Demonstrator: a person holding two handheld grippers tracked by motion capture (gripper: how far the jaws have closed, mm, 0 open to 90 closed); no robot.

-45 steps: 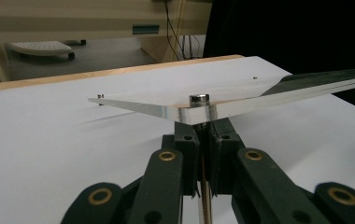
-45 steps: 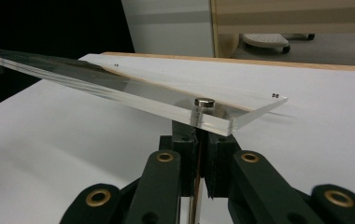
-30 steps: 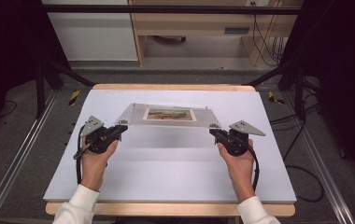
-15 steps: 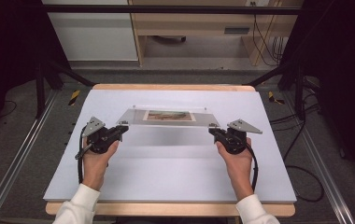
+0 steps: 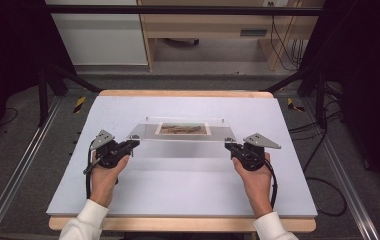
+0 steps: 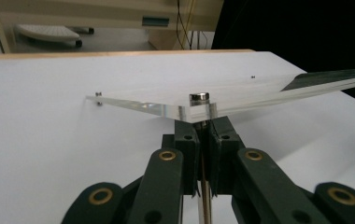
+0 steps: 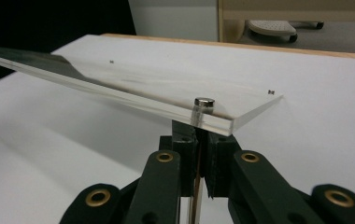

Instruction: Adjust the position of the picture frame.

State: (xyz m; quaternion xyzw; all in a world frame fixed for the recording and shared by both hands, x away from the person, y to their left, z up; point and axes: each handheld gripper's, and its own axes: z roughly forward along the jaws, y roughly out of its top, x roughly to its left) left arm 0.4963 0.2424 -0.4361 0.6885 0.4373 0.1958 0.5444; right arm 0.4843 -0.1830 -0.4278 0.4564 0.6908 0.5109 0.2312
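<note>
Clear rectangular acrylic sheet point(image 5: 183, 131) raised off white worktop point(image 5: 178, 185), left gripper point(image 5: 134, 142) and right gripper point(image 5: 229, 145) fingers clenched on its near corners. Lift both evenly, keep it level.

Both grippers black: left gripper point(image 5: 134, 143), right gripper point(image 5: 228, 145). Each has a grey 3-cornered plate on top and a black cable trailing back past the hand. Close up, left gripper point(image 6: 203, 135) and right gripper point(image 7: 199, 135) show 2 chunky black jaws on linked arms, brass-ringed pivot holes, a thin metal rod between. White sleeves point(image 5: 85, 220) at both wrists.
</note>
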